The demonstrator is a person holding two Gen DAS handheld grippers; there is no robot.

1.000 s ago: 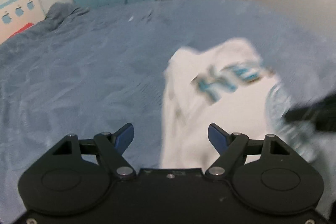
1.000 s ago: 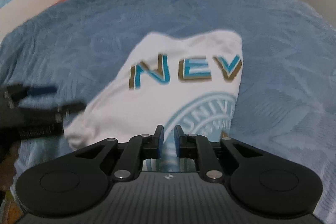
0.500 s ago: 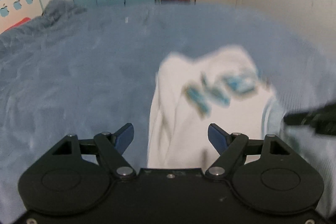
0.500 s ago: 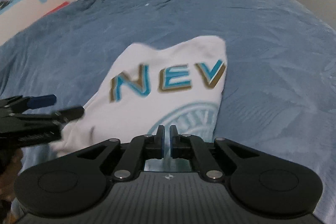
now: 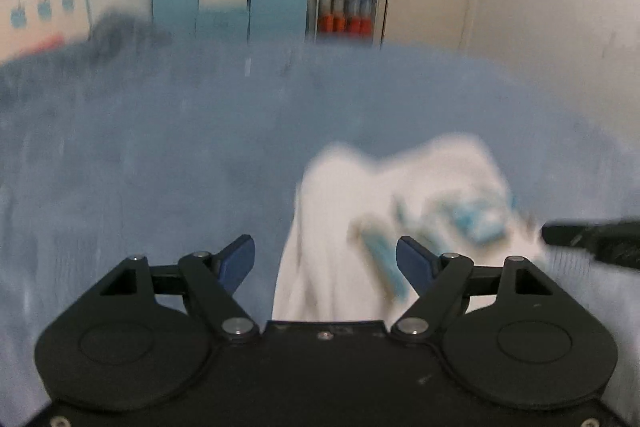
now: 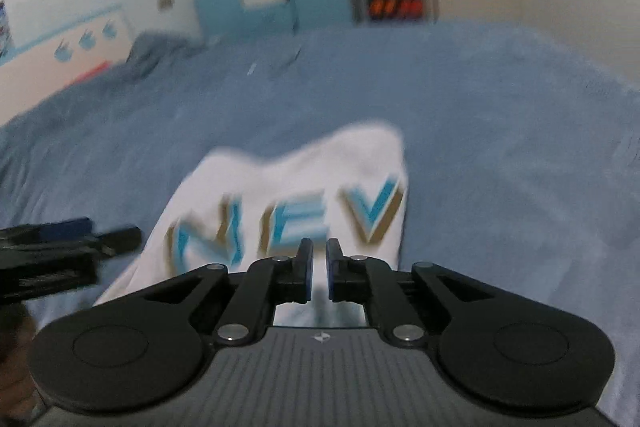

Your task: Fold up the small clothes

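White shirt (image 6: 304, 187): lies on blue bedspread (image 6: 500, 155), toward its near edge.
Right view only: print reads "NEV".
Left view: print blurred.
Left gripper (image 5: 325, 261): fingers spread wide, empty, over shirt's left edge.
Right gripper (image 6: 317, 269): fingers nearly together above shirt; grip on cloth cannot be told.

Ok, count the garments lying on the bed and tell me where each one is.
1. A white T-shirt with blue lettering lies on the blue bedspread, just ahead of the right gripper. The views are blurred, so others outside them cannot be ruled out.
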